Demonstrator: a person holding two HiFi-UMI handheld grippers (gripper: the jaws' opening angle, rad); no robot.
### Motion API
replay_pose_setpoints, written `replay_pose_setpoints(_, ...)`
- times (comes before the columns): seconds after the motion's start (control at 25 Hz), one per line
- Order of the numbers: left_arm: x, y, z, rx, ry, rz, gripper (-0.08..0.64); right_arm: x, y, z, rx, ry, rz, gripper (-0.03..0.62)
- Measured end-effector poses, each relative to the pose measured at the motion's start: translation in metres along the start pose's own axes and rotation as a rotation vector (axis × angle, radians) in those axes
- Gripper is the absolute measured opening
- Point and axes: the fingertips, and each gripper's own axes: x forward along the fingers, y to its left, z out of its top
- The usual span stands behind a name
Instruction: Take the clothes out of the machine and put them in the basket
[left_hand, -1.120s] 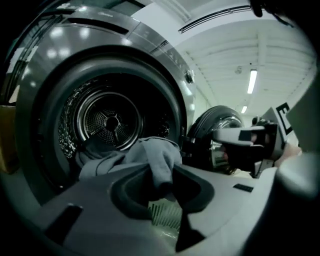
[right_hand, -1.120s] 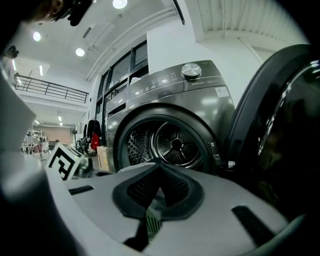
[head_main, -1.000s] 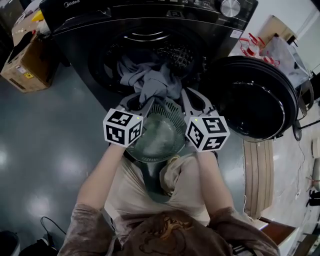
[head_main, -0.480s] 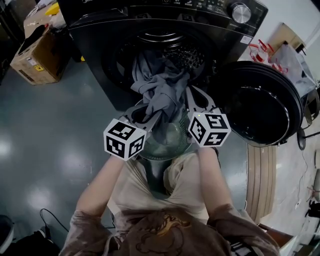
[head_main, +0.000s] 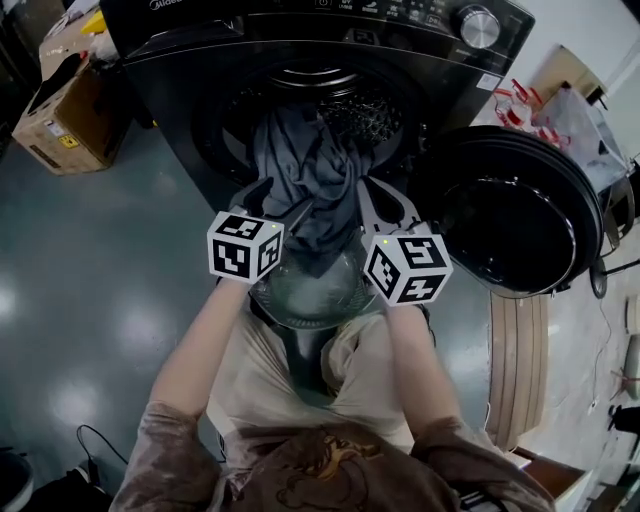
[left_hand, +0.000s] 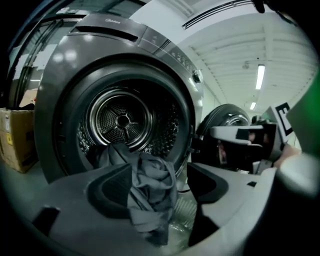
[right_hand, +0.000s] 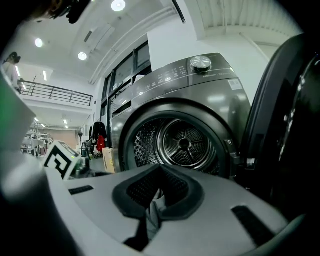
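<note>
- Machine (head_main: 330, 40) stood with its door swung open, the grey garment (head_main: 310, 180) trailing out of the drum mouth.
- Basket (head_main: 300, 320) sat just below, under the garment's lower end.
- Garment looked soft, limp and light, likely to drag rather than lift whole; bunched folds near its middle seemed the best hold.
- Right gripper (head_main: 368, 195) was clamped on a fold.
- Left gripper (head_main: 278, 205) had just been opening its jaws, with cloth draped loosely between them and not pinched.
</note>
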Motion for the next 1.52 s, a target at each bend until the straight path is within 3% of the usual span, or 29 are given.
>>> replay_pose_setpoints(0.16,0.038,0.034,-0.005,0.021,0.029,0.071,0.360,-0.002,0.000,0.000,0.005,0.002,0.001,-0.003)
replay_pose_setpoints(0.48,0.108,0.078,-0.029,0.116,0.147,0.144,0.410,0.000,0.007,-0.003,0.005,0.022,0.020,-0.002)
replay_pose_setpoints(0.88,0.156,0.116,-0.046,0.151,0.226,0.238,0.409,-0.003,0.003,-0.003,0.010,0.024,0.015,-0.003)
replay_pose_setpoints(1.08,0.160,0.121,-0.050,0.179,0.251,0.286,0.366,-0.007,-0.005,-0.002,0.019,0.020,0.001,-0.003)
replay_pose_setpoints(1.2,0.159,0.121,-0.050,0.180,0.255,0.298,0.294,-0.009,-0.006,-0.002,0.018,0.020,-0.001,-0.003)
replay_pose_setpoints(1.32,0.155,0.117,-0.046,0.144,0.218,0.301,0.098,-0.009,-0.006,0.000,0.014,0.016,0.000,-0.003)
replay_pose_setpoints(1.52,0.133,0.098,-0.039,0.050,0.163,0.244,0.054,-0.011,-0.007,0.000,0.015,0.010,-0.004,-0.003)
